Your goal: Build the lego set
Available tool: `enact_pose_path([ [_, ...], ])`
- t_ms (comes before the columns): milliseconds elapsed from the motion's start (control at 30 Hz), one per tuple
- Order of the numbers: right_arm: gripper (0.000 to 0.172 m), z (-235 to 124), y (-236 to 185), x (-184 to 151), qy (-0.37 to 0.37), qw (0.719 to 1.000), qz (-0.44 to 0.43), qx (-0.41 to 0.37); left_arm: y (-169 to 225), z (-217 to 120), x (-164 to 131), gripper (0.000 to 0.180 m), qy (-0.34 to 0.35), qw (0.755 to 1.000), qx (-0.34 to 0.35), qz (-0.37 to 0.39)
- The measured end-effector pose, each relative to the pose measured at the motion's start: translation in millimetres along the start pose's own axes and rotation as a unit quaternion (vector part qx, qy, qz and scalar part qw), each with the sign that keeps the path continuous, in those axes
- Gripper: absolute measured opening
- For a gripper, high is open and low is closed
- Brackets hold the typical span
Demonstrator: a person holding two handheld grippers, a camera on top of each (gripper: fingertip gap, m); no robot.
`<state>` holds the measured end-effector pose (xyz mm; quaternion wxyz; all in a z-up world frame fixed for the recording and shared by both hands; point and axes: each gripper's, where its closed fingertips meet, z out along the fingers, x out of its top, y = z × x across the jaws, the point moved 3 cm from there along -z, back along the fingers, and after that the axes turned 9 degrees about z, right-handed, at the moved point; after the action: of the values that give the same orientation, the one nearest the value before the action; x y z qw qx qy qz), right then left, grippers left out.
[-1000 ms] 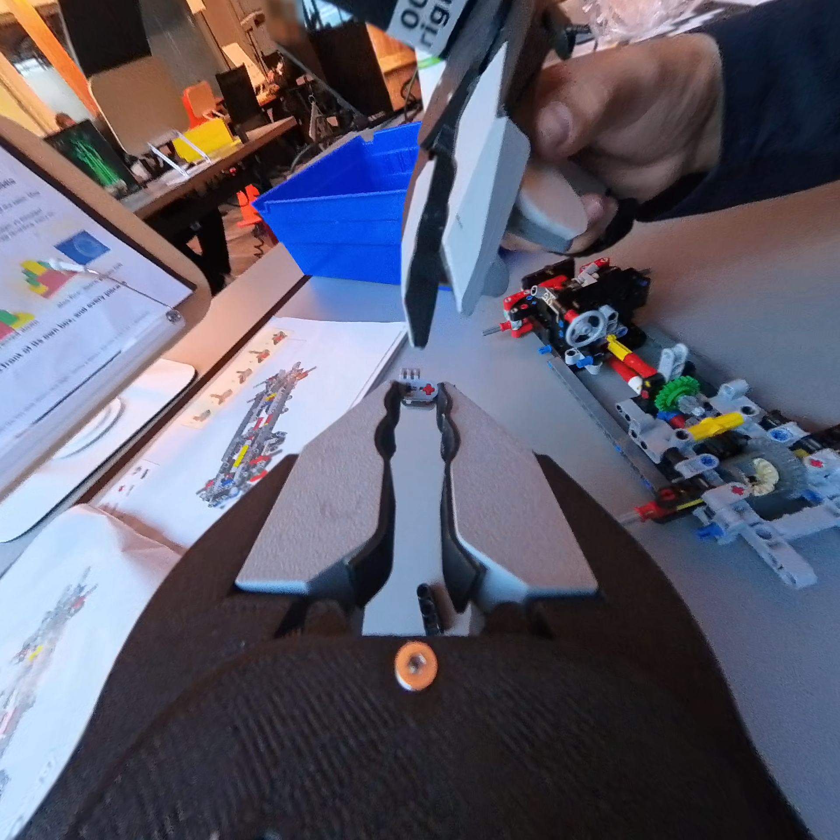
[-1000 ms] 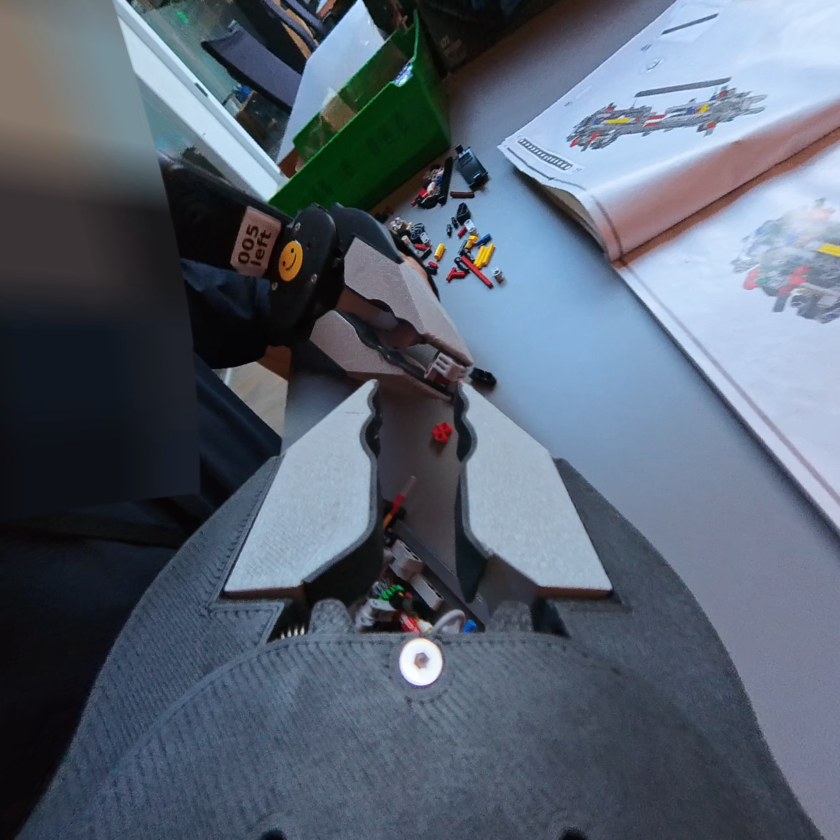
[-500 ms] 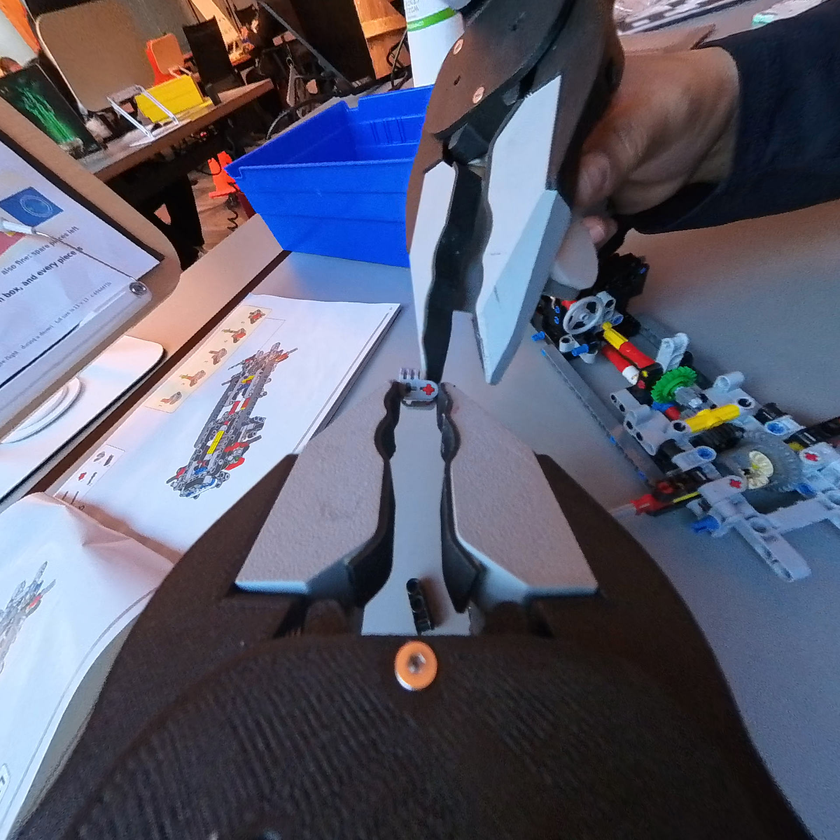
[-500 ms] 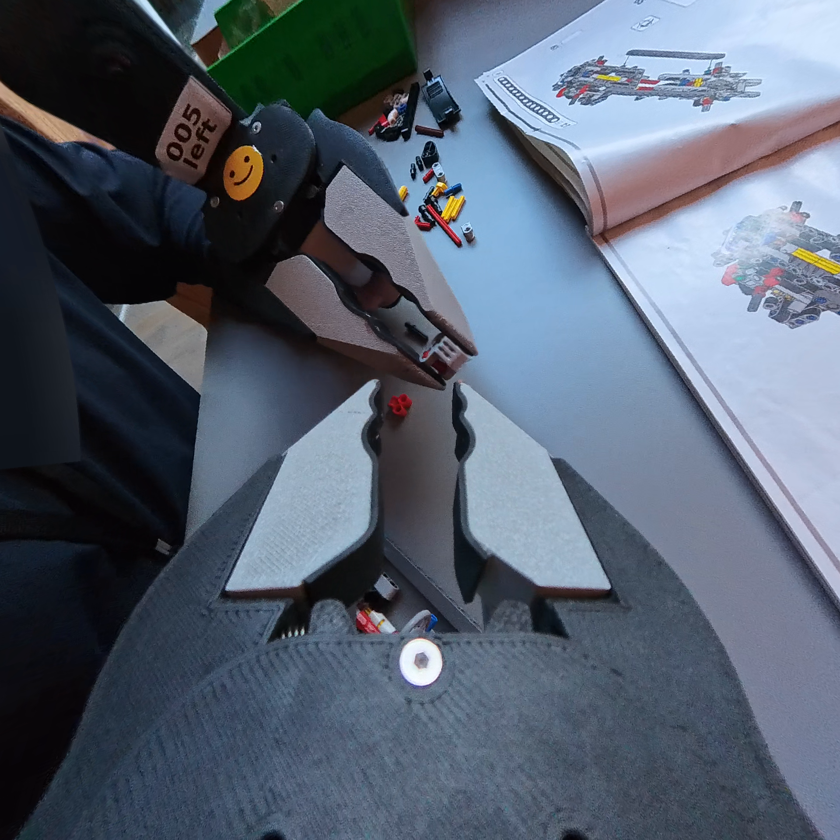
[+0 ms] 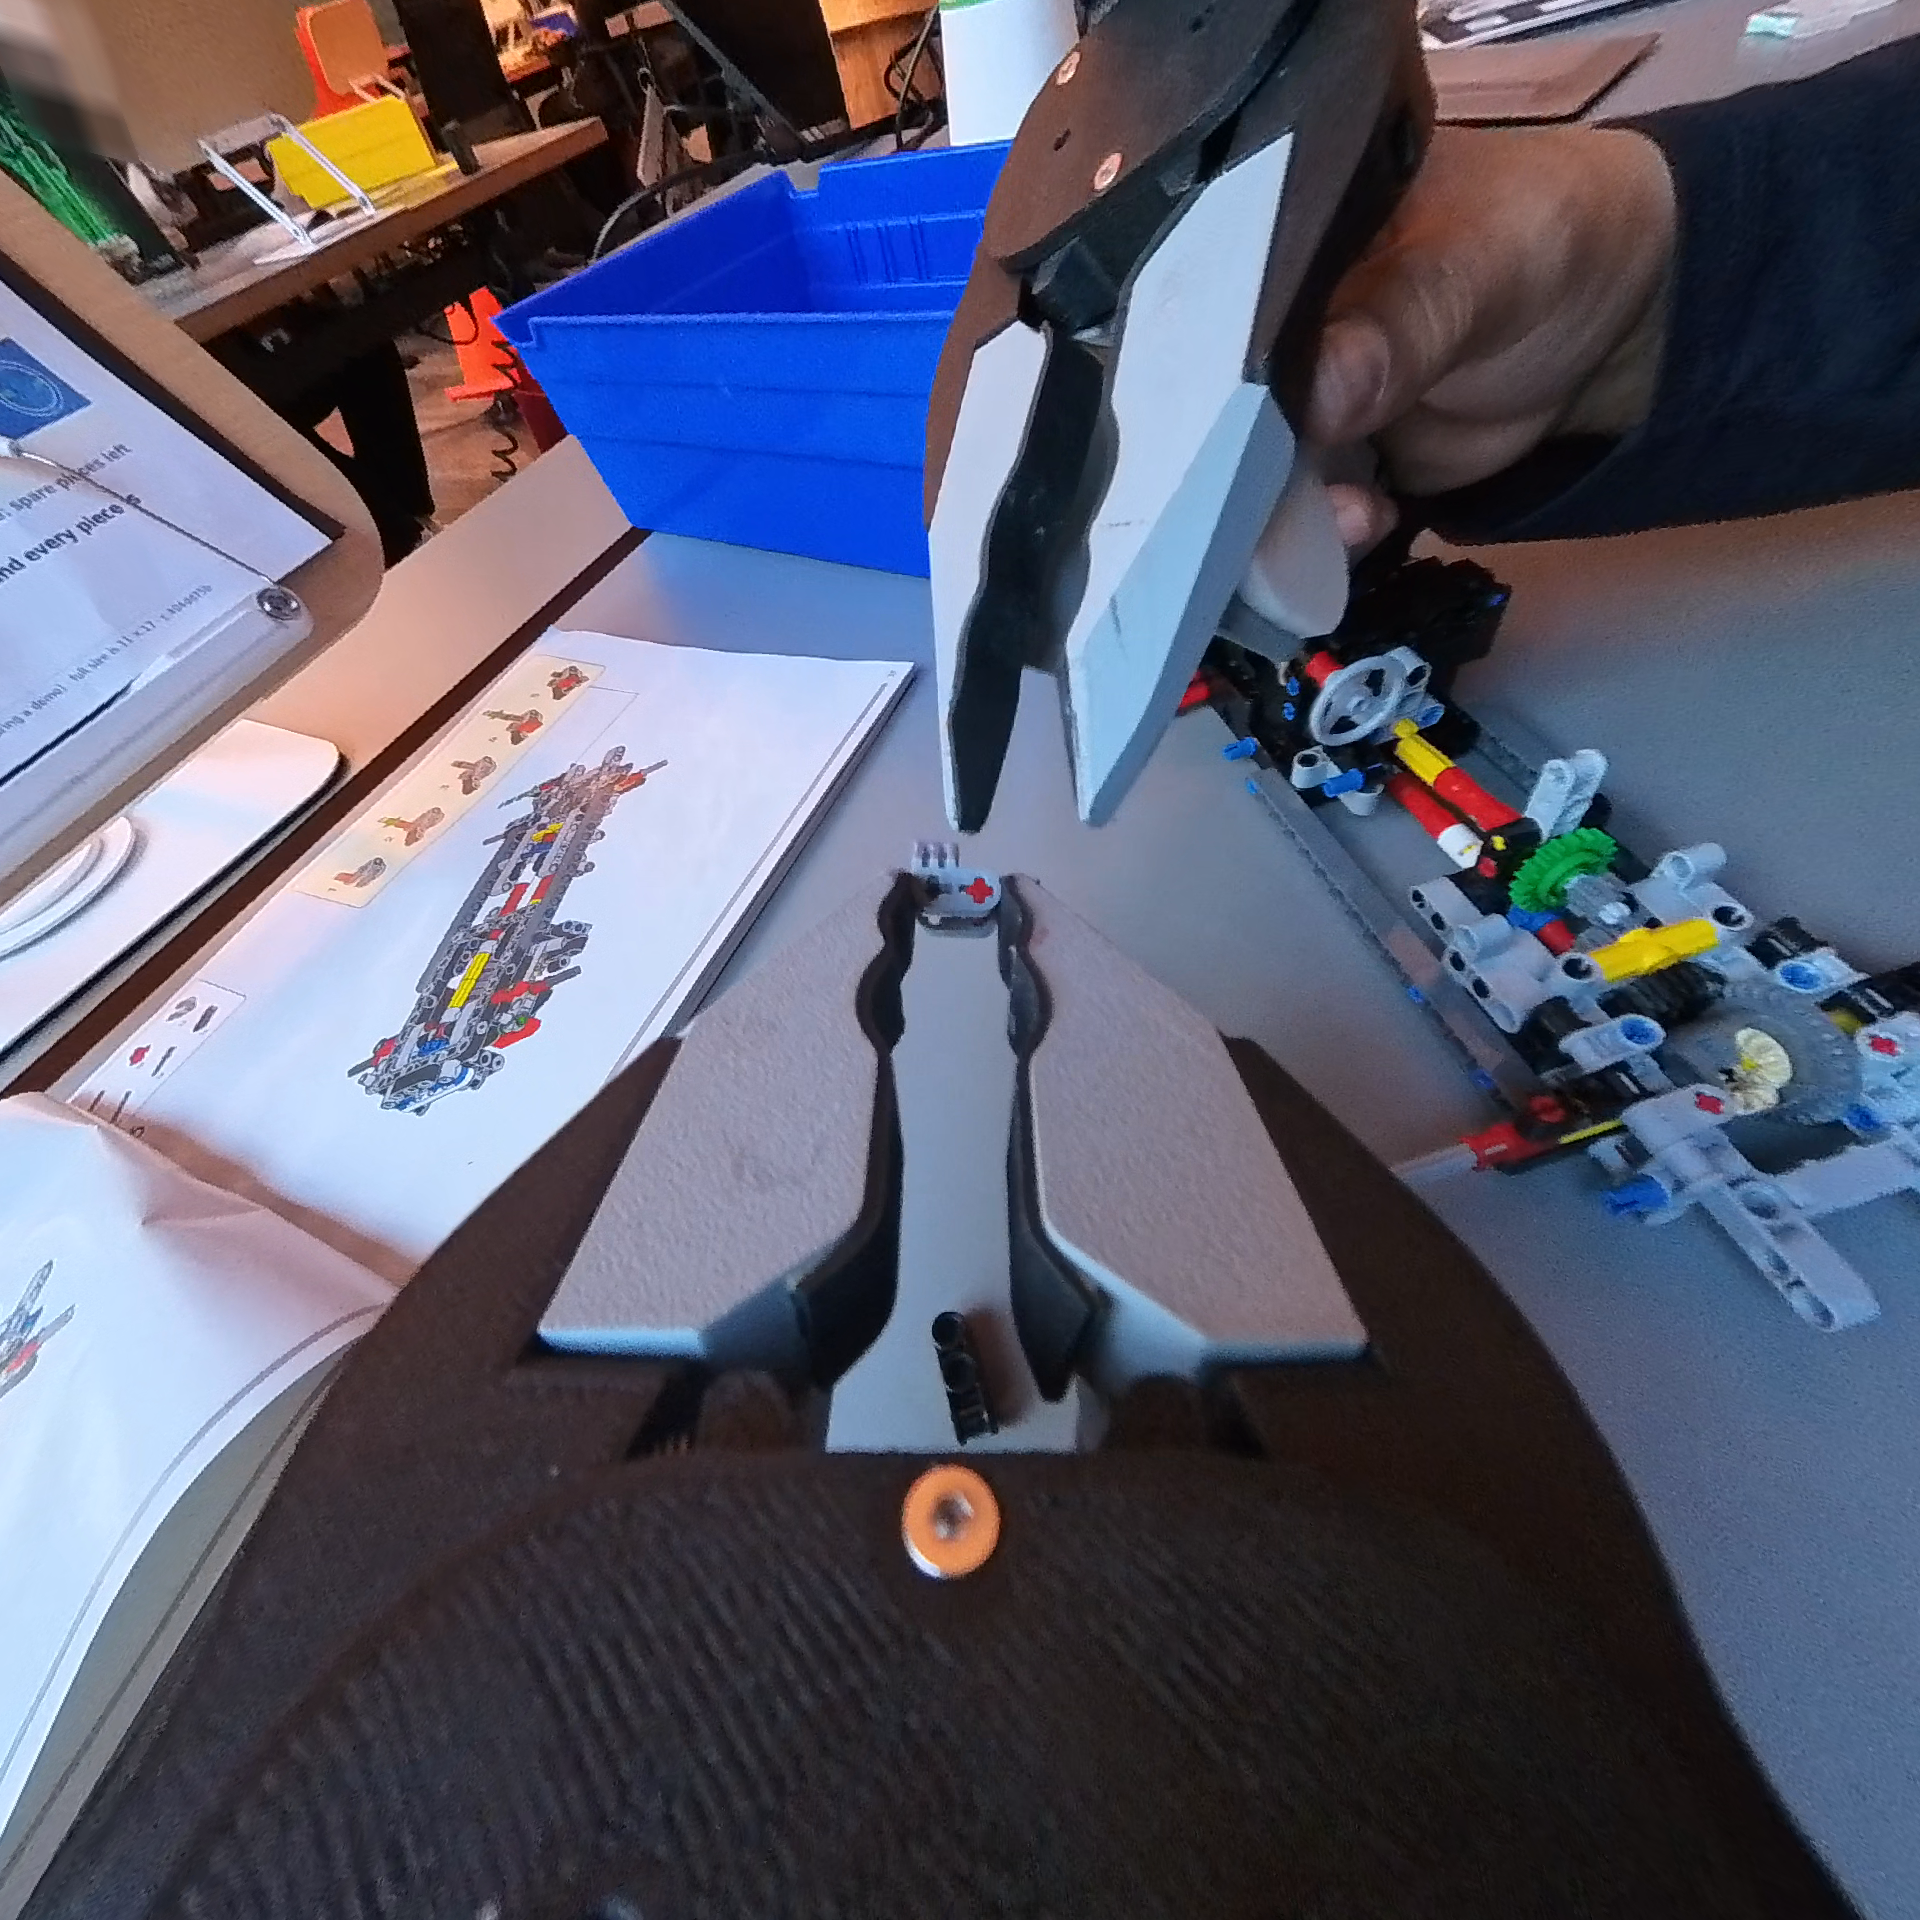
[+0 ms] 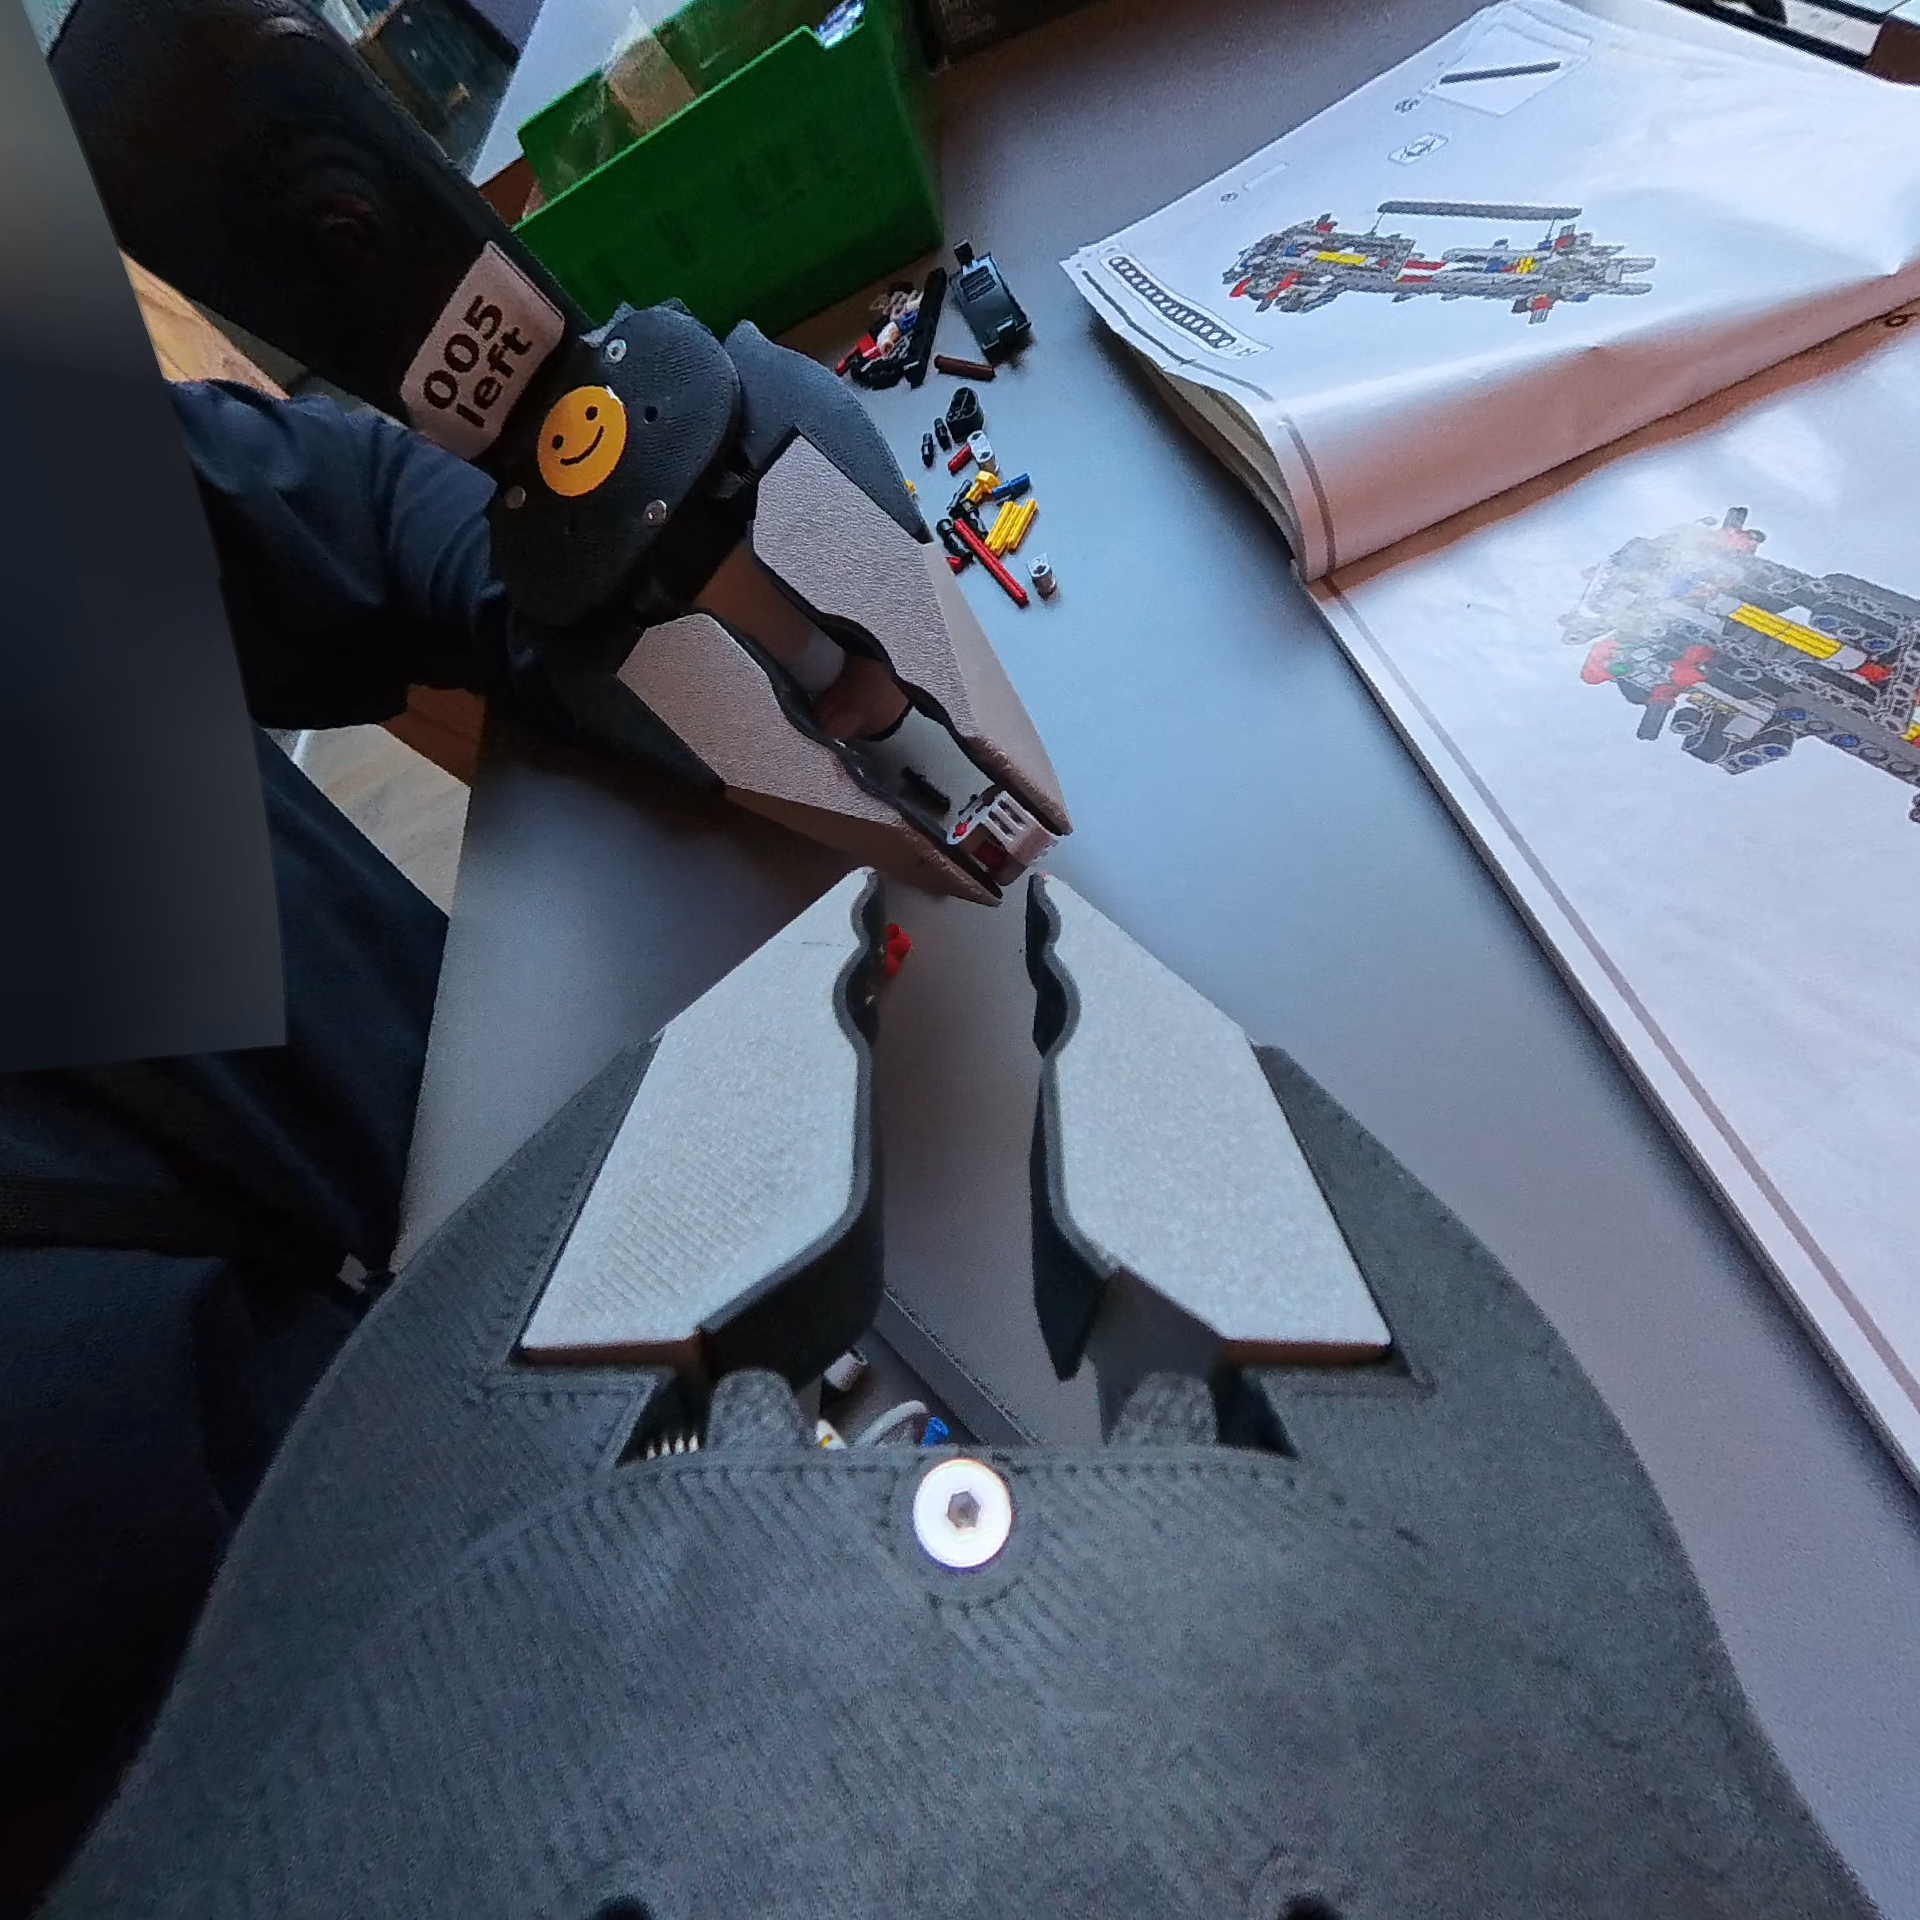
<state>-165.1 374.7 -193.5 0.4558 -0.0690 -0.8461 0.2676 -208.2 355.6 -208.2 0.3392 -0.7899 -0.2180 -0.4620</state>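
The left gripper point(image 5: 958, 896) is clamping its jaws on a small light-grey plastic brick with a red cross-shaped pin point(image 5: 961, 891), just above the smooth grey bench point(image 5: 1195, 935). The right gripper point(image 6: 954, 902) is hanging just beside that brick, jaws apart, a tiny red plastic piece point(image 6: 894, 948) lying against its left finger. An open white instruction booklet point(image 5: 665, 790), a blue plastic bin point(image 5: 748, 364) and a half-built multicoloured brick chassis point(image 5: 1600, 935) are sitting around them, with workshop tables blurring behind.

Both wrist views are moderately bright, lit by cool daylight with a warm orange cast on the far room in your left wrist view. The grey bench point(image 5: 1714, 1558) shows a soft blue sheen and faint shadows only. The open booklet point(image 6: 1662, 831) glares near-white, washing out its nearer page. Wide-angle distortion bends straight edges toward the borders. Your own fingers point(image 5: 748, 1143) render sharp and grainy; the background furniture and the fingertip zone are slightly soft. A dark blurred patch point(image 6: 125, 623) covers the left of the right wrist view.
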Motion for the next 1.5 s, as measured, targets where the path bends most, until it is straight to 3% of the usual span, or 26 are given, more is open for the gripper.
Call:
enact_pose_path([
  [367,0.023,-5.0,3.9,4.2,0.034,0.999,-0.025,0.005,-4.3,3.0,-5.8,0.013,-0.005,1.0,-0.002,-0.017],
  [767,0.023,-37.7,-1.0,16.0,0.137,0.987,-0.082,0.014,-17.4,6.2,-14.6,0.014,-0.017,0.999,0.009,-0.048],
  [1033,0.024,-44.3,5.2,5.6,0.136,0.986,-0.098,-0.015,-14.0,9.7,-14.5,0.014,-0.024,0.999,-0.008,-0.048],
  [1167,0.028,-40.1,4.9,2.2,0.118,0.983,-0.131,-0.049,-10.9,7.7,-4.4,0.014,0.0,0.995,-0.038,-0.09],
  [1300,0.04,-31.4,6.6,-4.6,0.081,0.971,-0.196,-0.111,-3.1,6.1,8.5,0.014,0.037,0.966,-0.132,-0.22],
  [1500,0.052,-18.0,3.9,-13.5,0.039,0.917,-0.335,-0.212,8.1,7.3,8.6,0.014,0.052,0.863,-0.27,-0.424],
])
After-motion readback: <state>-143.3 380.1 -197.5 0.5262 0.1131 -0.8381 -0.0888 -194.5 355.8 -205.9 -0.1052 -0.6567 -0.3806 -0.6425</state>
